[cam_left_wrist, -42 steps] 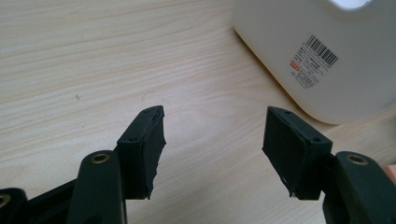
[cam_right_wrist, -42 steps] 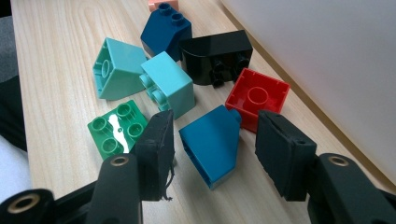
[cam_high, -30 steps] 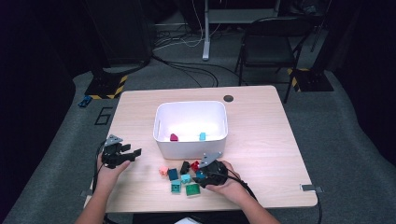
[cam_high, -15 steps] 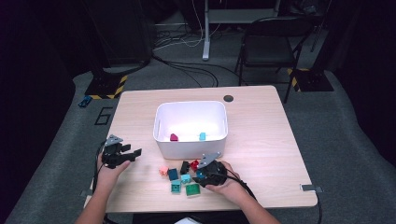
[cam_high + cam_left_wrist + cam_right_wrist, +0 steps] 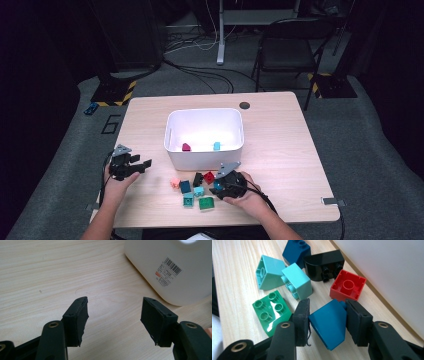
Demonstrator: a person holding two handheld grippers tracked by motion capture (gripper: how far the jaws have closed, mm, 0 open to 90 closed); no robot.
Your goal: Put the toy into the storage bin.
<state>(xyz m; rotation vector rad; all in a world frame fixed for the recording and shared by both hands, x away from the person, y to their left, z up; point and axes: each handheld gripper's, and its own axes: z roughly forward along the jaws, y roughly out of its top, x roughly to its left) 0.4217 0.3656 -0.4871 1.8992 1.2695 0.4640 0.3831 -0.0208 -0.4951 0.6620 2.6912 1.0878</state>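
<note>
High view, counter (image 5: 280, 150): wooden top carrying a white bin (image 5: 204, 137) and loose toy blocks beside it.
Bin: two small blocks already inside; the likely drop point.
Right gripper (image 5: 327, 315): jaws, just closing, clamp a dark blue sloped block (image 5: 328, 323) near the bin wall.
Left gripper (image 5: 113, 315): jaws open, empty, over bare wood.
Advice: lift straight up, clear the red block (image 5: 347, 287), then carry over the rim.

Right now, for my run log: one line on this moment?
right gripper: shut on blue block | left gripper: open, empty | bin: two blocks inside
</note>
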